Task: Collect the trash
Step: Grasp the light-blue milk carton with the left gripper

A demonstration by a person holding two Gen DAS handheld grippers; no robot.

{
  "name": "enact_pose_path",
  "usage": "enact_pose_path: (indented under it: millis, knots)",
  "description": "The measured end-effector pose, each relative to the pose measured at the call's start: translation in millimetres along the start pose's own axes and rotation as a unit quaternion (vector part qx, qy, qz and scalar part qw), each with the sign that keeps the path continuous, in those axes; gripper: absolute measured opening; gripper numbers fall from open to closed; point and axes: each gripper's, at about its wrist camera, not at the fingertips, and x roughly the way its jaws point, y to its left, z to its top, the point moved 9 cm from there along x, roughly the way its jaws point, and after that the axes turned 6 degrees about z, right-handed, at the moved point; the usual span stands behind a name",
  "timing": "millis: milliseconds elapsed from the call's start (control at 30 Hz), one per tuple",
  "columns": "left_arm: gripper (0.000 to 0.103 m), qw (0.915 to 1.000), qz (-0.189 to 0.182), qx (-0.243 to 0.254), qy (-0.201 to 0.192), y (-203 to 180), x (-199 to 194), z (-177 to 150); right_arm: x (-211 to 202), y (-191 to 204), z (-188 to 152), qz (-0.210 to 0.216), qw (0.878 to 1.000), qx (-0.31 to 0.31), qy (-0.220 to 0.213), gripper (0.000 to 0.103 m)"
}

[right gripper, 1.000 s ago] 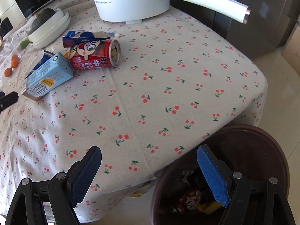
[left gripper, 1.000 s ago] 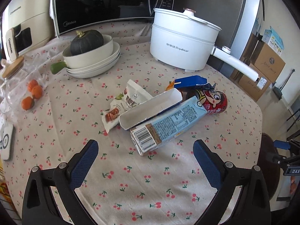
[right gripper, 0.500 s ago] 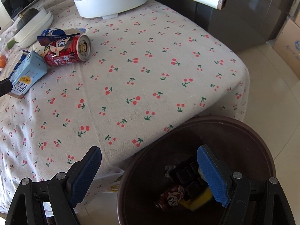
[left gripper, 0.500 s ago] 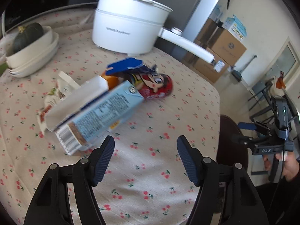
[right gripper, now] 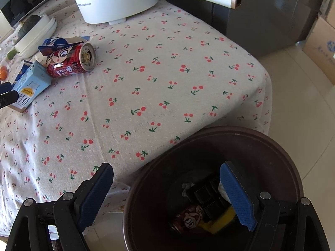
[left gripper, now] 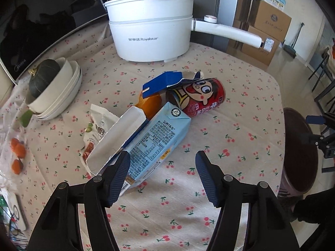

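The left tool (left gripper: 162, 165), fingers spread and empty, hovers at the near end of a blue milk carton (left gripper: 155, 140) lying among trash on the cherry-print desk (left gripper: 240, 108). It should straddle the carton's narrow sides before squeezing. The right tool (right gripper: 166, 185), also spread, waits over the brown bin (right gripper: 209, 138).

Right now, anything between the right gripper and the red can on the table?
Only bare cherry-print tablecloth lies between the right gripper and the red can, as the right wrist view shows. The gripper is over the bin.
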Motion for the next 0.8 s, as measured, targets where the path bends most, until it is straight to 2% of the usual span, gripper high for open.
enact_pose_path:
  millis: [167,333,433,467,567,700,800]
  knots:
    - [0.067,0.9987,0.034,0.034,0.017,5,13,4,4,2,-2,-0.001,1.000,-0.004,0.007,0.087]
    - [0.067,0.9916,0.066,0.089,0.067,1,36,2,12,8,-7,-0.006,1.000,-0.018,0.019,0.087]
    - [0.067,0.9906,0.059,0.092,0.083,-5,47,-1,16,10,-9,-0.010,0.999,-0.026,0.023,0.087]
    - [0.065,0.9917,0.050,0.086,0.082,-8,50,-2,17,10,-10,-0.011,0.999,-0.028,0.024,0.087]
    - [0.040,0.9957,0.021,0.041,0.081,-13,50,-5,18,9,-9,-0.015,0.999,-0.029,0.024,0.087]
    - [0.040,0.9958,-0.019,-0.071,0.054,-8,33,-17,20,9,-8,-0.013,0.999,-0.021,0.026,0.087]
    - [0.040,0.9911,-0.025,-0.127,0.032,-1,11,-33,18,18,0,0.007,1.000,-0.008,0.022,0.087]
